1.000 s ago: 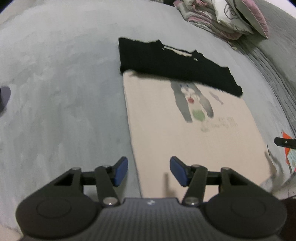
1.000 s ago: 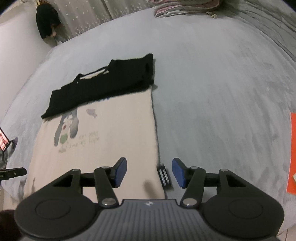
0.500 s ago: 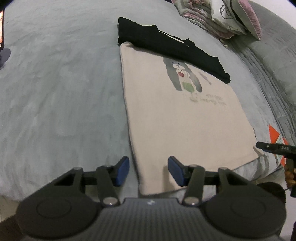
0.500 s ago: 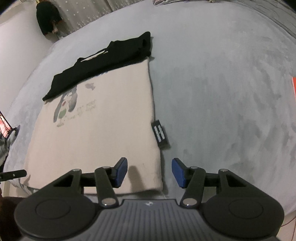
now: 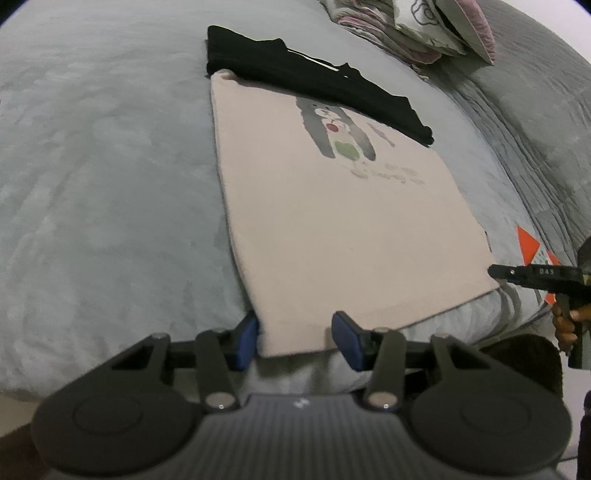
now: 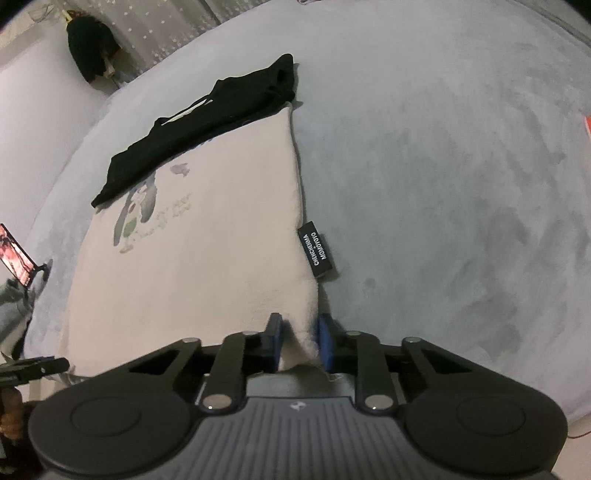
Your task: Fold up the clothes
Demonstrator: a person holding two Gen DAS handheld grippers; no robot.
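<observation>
While the left wrist view gives us the pile of pillows point(image 5: 436, 29) and the quilted grey blanket point(image 5: 535, 122) at the far right of the bed point(image 5: 92, 166), only the right wrist view shows the lit phone screen point(image 6: 14, 254) on its stand at the left, the dark object point(image 6: 92, 51) by the dotted curtain point(image 6: 155, 26), and the black brand tag point(image 6: 317, 249) on the shirt's side seam. An orange card point(image 5: 528, 243) lies just beyond the shirt's right edge. We see the cream T-shirt point(image 5: 332, 221) spread flat on the bed, its grey cartoon print facing up, with a folded black garment point(image 5: 314, 85) lying across its far end. At the near hem, the left gripper point(image 5: 295, 338) has its jaws apart around the left corner; they have just been closing, one pad at the cloth's edge. The right gripper point(image 6: 298, 341) has just closed, its jaws clamped on the bunched right corner.
</observation>
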